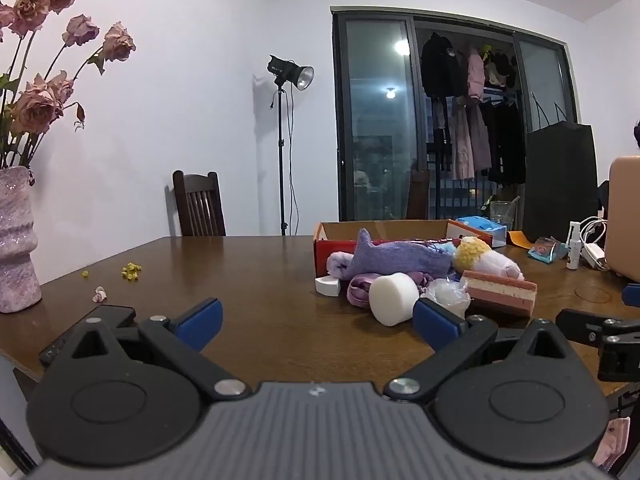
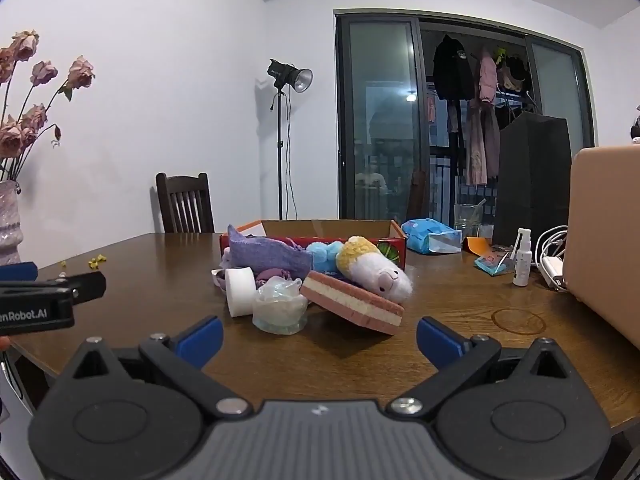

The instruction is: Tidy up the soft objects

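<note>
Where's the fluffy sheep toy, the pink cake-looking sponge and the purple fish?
fluffy sheep toy (image 2: 380,270), right wrist view, on its white body.
pink layered sponge (image 2: 352,302), right wrist view, on its striped side.
purple fish (image 1: 400,260), left wrist view, on the middle of its body.

White walls enclose a brown desk (image 1: 248,276) with a dark chair (image 1: 199,203) behind. A studio lamp (image 1: 291,73) stands beside dark sliding glass doors (image 1: 378,120).

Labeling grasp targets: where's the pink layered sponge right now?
The pink layered sponge lies on the table at the pile's front right, tilted against the plush toy behind it, with the crumpled clear plastic to its left.
</note>
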The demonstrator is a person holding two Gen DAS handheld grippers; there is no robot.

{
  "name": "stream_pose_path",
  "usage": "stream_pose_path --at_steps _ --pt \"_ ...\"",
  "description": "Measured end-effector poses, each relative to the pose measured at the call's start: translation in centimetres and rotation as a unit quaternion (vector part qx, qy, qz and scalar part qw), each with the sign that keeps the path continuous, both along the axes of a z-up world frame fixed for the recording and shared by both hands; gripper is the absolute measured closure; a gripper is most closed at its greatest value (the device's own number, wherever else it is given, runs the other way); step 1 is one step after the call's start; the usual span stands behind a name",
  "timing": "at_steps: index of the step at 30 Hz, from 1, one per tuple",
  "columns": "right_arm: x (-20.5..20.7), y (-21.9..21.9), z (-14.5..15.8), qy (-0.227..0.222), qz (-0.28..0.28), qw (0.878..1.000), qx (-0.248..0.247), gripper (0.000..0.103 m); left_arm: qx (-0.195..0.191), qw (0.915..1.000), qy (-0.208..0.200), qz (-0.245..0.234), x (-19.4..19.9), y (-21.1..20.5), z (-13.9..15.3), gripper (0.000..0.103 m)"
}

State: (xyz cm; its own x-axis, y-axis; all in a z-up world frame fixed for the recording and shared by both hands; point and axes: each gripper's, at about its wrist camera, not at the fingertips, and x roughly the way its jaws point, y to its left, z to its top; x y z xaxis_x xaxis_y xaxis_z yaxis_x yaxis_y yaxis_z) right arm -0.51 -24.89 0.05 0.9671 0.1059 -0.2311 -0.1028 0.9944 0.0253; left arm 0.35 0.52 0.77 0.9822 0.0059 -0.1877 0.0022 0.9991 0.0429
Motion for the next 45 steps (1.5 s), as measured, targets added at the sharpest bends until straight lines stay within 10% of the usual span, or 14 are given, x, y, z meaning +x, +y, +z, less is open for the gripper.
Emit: stream_pose_path --at_steps 45 --pt "0.33 -0.27 -0.63 0.008 -0.002 1.0 0.005 0.0 0.005 0.9999 0.01 -0.006 -0.03 -0.52 -0.53 0.0"
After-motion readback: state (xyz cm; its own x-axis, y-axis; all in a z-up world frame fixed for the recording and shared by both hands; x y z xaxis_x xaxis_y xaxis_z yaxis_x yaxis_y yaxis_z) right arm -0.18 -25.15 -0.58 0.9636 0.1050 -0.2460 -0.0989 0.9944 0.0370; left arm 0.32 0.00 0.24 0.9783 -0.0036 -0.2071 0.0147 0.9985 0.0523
